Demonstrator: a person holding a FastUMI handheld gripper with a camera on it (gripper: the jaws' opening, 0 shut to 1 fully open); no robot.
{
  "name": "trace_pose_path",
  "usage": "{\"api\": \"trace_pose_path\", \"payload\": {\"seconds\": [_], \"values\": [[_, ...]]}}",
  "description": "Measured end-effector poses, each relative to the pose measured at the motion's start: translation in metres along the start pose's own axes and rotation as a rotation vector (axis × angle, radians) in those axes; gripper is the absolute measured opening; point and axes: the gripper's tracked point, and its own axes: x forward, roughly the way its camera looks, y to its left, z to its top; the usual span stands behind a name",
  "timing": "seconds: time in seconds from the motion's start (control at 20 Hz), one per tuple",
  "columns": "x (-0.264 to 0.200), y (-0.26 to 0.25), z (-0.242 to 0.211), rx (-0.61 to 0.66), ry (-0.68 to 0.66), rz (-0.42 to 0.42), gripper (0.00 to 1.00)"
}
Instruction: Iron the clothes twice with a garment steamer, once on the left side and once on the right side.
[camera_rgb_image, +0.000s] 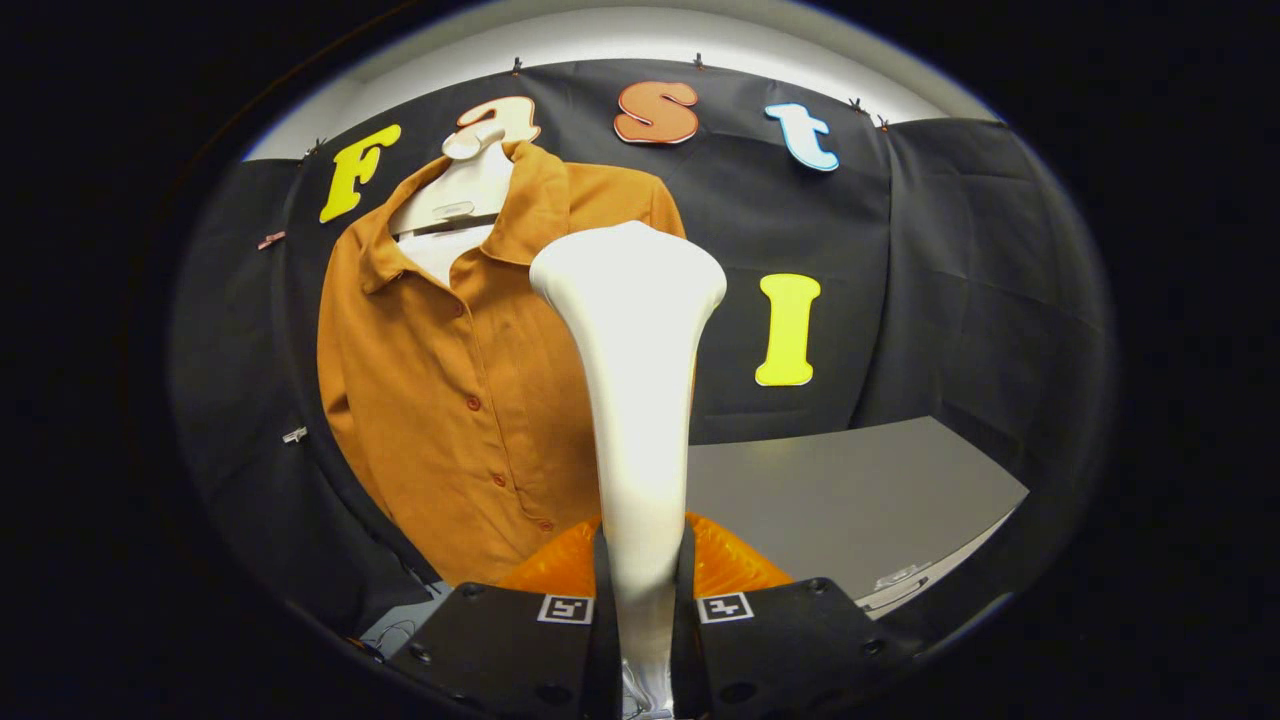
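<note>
White plastic garment steamer (637, 400) stands upright between the two fingers, its narrow handle clamped low down and its flared head rising well above the fingertips. The head sits in front of the right half of the shirt as seen here, overlapping the fabric edge; contact between head and cloth cannot be told.

Counts: one steamer; one shirt; one hanger; one table; two black fingers, each carrying one square black-and-white marker (566, 609) on its top face.

Rust-orange shirt (450, 390) hangs beyond the fingers on a white hanger (455, 190) against the black cloth wall, collar open, button placket running down the middle with at least three buttons visible. It hangs slightly off to the left of the steamer.

Gripper (640, 620): fingers closed to a narrow gap, just the width of the handle, both inner faces pressing on it. Grasp is on the steamer alone. Orange padding (735, 565) shows just behind the fingers on either side of the handle.

Grey table (850, 500) lies beyond the right finger, below the wall, apart from the shirt.
</note>
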Motion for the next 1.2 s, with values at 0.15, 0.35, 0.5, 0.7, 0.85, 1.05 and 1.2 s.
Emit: {"api": "trace_pose_path", "payload": {"seconds": [0.15,0.35,0.5,0.7,0.85,1.05,1.2], "values": [[0.018,0.015,-0.002,-0.008,-0.002,-0.010,0.23],[0.041,0.027,-0.006,-0.023,0.004,-0.030,0.23],[0.055,0.028,-0.007,-0.052,-0.015,-0.068,0.23],[0.067,0.028,-0.013,-0.058,-0.045,-0.103,0.23],[0.075,0.032,-0.030,-0.065,-0.016,-0.107,0.23],[0.074,0.036,-0.068,-0.047,0.031,-0.117,0.23],[0.078,0.040,-0.092,-0.025,0.068,-0.123,0.23]]}}
